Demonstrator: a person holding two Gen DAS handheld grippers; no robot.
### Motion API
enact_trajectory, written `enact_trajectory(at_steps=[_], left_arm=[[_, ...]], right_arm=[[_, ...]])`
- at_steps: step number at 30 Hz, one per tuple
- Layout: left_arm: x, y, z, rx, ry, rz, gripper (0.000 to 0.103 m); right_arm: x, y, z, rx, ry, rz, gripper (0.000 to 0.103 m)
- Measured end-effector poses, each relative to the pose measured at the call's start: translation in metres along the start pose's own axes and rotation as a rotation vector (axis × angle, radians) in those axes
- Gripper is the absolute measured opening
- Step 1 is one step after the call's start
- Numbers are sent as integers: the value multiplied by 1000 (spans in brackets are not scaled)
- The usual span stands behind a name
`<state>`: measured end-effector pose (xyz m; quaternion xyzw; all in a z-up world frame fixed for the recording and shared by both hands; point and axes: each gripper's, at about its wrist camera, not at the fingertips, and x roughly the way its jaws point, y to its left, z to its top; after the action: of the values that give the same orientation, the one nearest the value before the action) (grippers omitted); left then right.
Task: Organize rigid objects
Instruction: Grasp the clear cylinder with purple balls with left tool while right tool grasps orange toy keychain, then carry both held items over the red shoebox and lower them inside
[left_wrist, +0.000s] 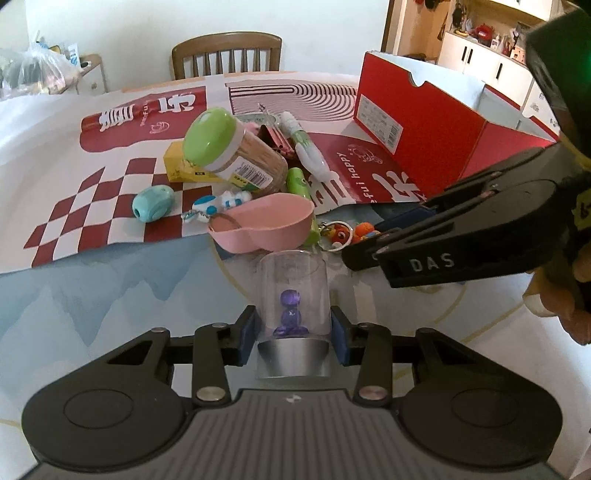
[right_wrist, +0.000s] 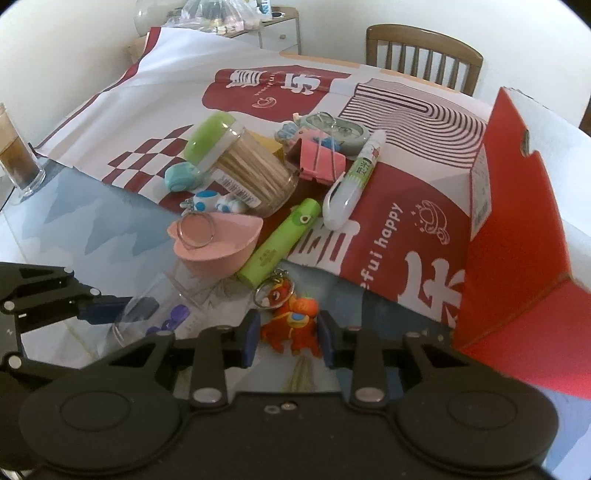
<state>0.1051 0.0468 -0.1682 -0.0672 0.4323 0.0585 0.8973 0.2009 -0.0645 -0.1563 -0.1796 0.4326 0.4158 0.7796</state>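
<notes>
On a glass-topped surface (left_wrist: 92, 295), the left tongs (left_wrist: 293, 334) clamp a clear plastic capsule (left_wrist: 293, 295) with a purple figure inside, blue pads (left_wrist: 246, 339) pressed to both its sides; beyond it lie a pink scoop (left_wrist: 266, 225) and a green-lidded toothpick jar (left_wrist: 236, 155); the right tongs (right_wrist: 286, 341) grip an orange toy keychain (right_wrist: 291, 321) on the surface, pads touching its flanks; a red shoebox (right_wrist: 517, 236) stands open at far right.

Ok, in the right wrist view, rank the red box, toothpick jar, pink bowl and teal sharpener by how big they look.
1. Red box, largest by far.
2. Toothpick jar and pink bowl: look alike, not ranked.
3. Teal sharpener, smallest.
</notes>
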Motion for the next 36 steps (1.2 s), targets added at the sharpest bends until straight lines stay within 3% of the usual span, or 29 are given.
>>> enact_trajectory(at_steps=[10,22,36], left_arm=[[-19,11,0,-48,-1,-56,41],[-66,29,32,-118,-52,-130,41],[-98,13,79,-70,-82,-210,41]], right_arm=[[-40,6,-15,103,-37,-15,31],[-111,18,-21,192,-145,-84,31],[-167,-4,0,273,-220,-189,31]])
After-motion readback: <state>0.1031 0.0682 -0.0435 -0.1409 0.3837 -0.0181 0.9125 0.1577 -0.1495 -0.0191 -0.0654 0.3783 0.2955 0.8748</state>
